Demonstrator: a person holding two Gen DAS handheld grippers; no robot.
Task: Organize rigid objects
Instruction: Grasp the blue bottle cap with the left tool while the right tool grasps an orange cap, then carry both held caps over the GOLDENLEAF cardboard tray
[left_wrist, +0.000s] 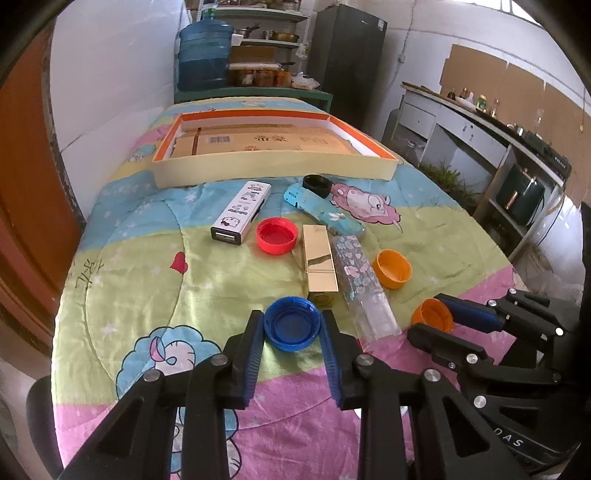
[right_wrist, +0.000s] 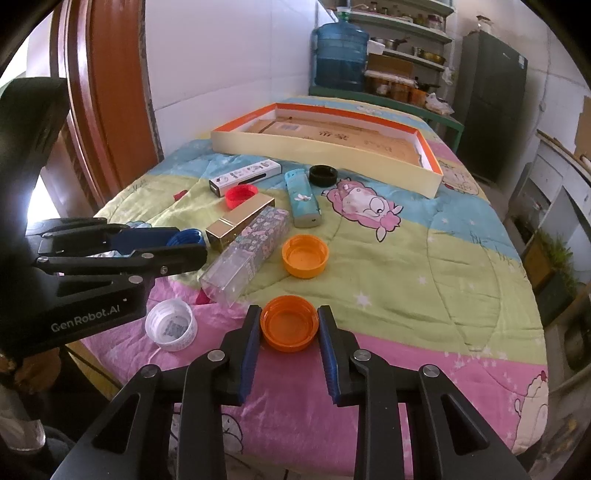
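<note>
My left gripper (left_wrist: 292, 329) is shut on a blue bottle cap (left_wrist: 291, 325) at the near edge of the quilt-covered table; both also show in the right wrist view, the gripper (right_wrist: 184, 243) and the cap (right_wrist: 186, 236). My right gripper (right_wrist: 289, 326) is shut on an orange cap (right_wrist: 289, 325), seen from the left wrist view too (left_wrist: 433, 316). A second orange cap (right_wrist: 305, 255), a red cap (left_wrist: 277, 235), a black cap (left_wrist: 317, 185), a white cap (right_wrist: 170, 324), a gold box (left_wrist: 319, 258), a floral clear box (left_wrist: 360, 280), a white patterned box (left_wrist: 242, 211) and a turquoise box (left_wrist: 325, 212) lie on the quilt.
A shallow cream tray with orange rim (left_wrist: 273, 170) holding flat cardboard stands at the far end of the table. A wall and a wooden door are on the left. Shelves, a water jug (left_wrist: 205, 55) and a fridge stand behind the table.
</note>
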